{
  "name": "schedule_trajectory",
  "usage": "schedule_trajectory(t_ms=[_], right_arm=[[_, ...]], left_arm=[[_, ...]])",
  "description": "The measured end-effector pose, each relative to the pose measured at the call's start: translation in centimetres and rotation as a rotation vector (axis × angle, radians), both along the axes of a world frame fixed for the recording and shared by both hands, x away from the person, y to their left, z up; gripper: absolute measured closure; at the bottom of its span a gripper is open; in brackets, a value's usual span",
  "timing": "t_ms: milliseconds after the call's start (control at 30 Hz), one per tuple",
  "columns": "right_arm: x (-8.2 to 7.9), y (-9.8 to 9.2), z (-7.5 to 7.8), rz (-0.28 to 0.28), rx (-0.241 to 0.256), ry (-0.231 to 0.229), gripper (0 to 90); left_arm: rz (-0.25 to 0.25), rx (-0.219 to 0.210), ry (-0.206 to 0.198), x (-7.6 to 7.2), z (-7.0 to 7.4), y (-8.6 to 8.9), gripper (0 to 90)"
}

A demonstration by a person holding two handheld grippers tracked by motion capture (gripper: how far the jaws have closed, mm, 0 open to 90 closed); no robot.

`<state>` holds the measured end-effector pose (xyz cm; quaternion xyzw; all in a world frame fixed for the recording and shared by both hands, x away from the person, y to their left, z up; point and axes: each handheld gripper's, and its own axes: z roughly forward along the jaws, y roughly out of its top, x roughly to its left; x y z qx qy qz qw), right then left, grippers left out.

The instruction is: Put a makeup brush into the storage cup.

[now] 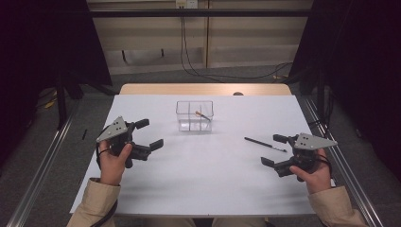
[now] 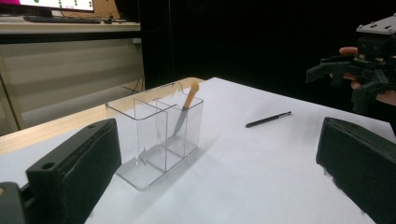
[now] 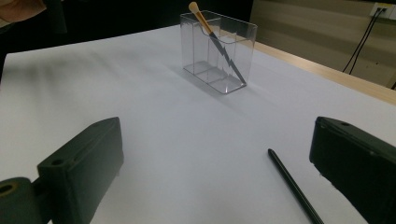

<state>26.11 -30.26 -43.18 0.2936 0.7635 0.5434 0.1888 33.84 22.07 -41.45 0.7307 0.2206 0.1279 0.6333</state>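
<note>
A clear plastic divided box stands at the middle of the white table, toward the far side. An orange-tipped brush leans inside its right-hand part, tip up. A black pen lies flat on the table at the right. My left gripper is open and empty, at the left, short of the box. My right gripper is open and empty too, its far jaw just beside the pen's near end. In the left gripper view the box and brush stand ahead. The pen lies inside the right jaw.
White sheet covers the table; a bare wooden strip runs along its far edge. Metal rails flank both sides. Cables trail on the floor beyond. My right gripper appears far off in the left gripper view.
</note>
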Motion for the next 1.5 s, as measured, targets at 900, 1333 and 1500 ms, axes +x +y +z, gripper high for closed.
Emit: schedule_trajectory(t_ms=[900,1333,1500], right_arm=[[0.0,-0.1,0.0,0.000,0.004,0.001,2.2],[0.1,0.0,-0.1,0.003,0.009,0.004,2.1],[0.1,0.0,-0.1,0.003,0.010,0.003,2.1]], left_arm=[[0.029,0.007,0.008,-1.8,-0.7,3.0,0.0],[0.048,0.013,0.011,-2.7,-1.0,4.6,0.0],[0.058,0.012,0.014,-2.9,-1.2,5.0,0.0]])
